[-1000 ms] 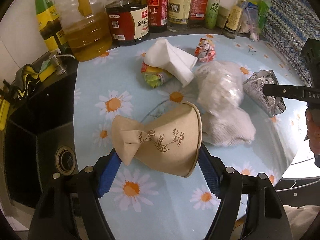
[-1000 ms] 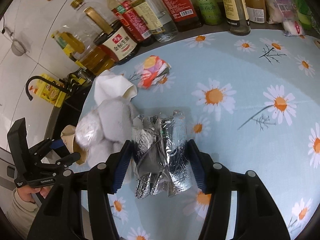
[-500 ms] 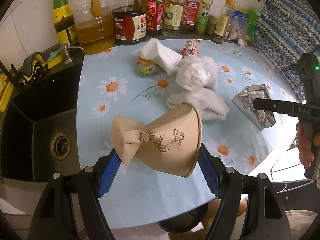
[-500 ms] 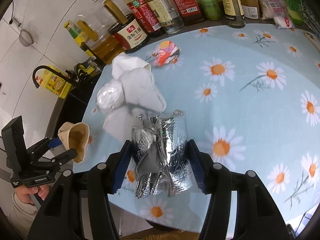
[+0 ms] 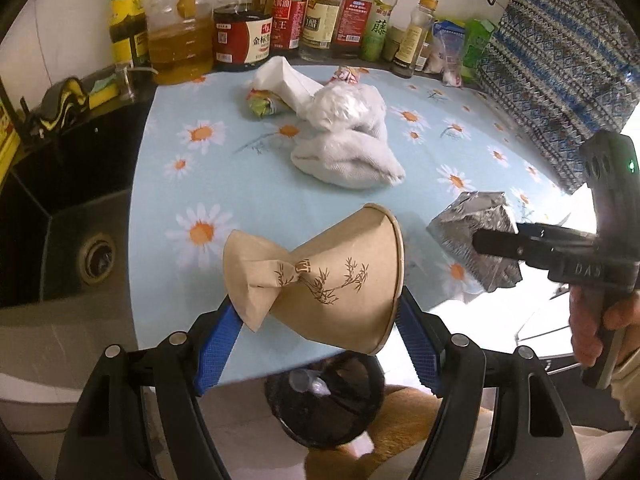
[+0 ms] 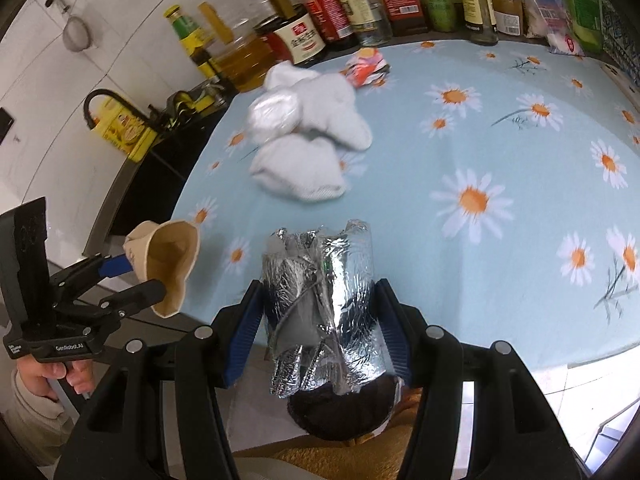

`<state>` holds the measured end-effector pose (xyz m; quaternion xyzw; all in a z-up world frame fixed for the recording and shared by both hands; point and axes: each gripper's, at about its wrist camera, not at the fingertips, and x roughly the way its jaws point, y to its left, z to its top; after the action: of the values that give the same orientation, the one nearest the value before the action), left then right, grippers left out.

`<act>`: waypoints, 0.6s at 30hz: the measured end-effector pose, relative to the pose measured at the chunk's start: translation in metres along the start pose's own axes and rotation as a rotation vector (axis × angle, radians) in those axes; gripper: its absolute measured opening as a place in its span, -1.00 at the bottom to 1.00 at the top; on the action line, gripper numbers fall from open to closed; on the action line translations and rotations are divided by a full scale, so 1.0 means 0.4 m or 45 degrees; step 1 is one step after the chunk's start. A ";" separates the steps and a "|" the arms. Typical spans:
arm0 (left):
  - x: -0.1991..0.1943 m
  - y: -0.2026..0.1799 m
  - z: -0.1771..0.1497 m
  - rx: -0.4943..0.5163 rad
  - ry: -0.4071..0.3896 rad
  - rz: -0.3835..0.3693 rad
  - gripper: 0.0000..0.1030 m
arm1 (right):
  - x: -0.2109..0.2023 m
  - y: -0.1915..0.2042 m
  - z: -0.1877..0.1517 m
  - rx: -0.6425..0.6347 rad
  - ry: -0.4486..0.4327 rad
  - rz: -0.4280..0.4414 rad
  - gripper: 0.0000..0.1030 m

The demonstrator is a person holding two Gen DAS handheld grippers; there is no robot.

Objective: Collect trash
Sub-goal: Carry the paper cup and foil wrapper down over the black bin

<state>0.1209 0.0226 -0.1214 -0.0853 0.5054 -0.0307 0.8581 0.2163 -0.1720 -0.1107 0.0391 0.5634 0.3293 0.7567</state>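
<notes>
Sink [image 5: 60, 200] lies at far left, beside the table [image 5: 248, 200] with its blue daisy cloth; bottles [image 5: 288, 12] line the table's back edge. Going right, the left gripper [image 5: 316, 320] has its blue pads pressed on a crushed paper cup [image 5: 320, 276], jaws fairly wide around it, carried above the table's near edge. The cup's long axis runs left to right across the jaws, its pinched base toward the sink and its open rim toward the right. Below it, off the table's near edge, sits a dark bin [image 5: 332, 400]. Farther back on the table rest a white tissue [image 5: 288, 80], a colourful wrapper [image 5: 262, 104] and crumpled white cloths or paper towels [image 5: 348, 152]. At right, the right gripper [image 6: 320, 320] is clamped on a crumpled foil wrapper [image 6: 320, 300], held above the table's near edge with the bin [image 6: 340, 416] just under it; its long axis points away from the camera, toward the bottles. Both pieces look very light and soft; they will probably crush rather than slip, and a grip across the middle, as now, seems sound. The foil may snag or shed flakes on release.
</notes>
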 end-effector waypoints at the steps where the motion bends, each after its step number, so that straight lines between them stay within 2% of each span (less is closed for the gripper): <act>1: -0.004 -0.001 -0.011 -0.002 -0.002 0.002 0.41 | -0.001 0.003 -0.007 0.002 0.003 0.005 0.11; 8: -0.032 -0.009 -0.077 -0.033 -0.004 -0.053 0.41 | -0.006 0.039 -0.087 0.015 0.021 0.025 0.11; 18: -0.030 -0.033 -0.173 -0.034 0.050 -0.107 0.41 | 0.015 0.070 -0.184 0.038 0.076 0.029 0.11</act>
<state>0.0552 0.0033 -0.1415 -0.1172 0.5183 -0.0616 0.8449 0.1399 -0.1699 -0.1301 0.0470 0.5901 0.3305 0.7351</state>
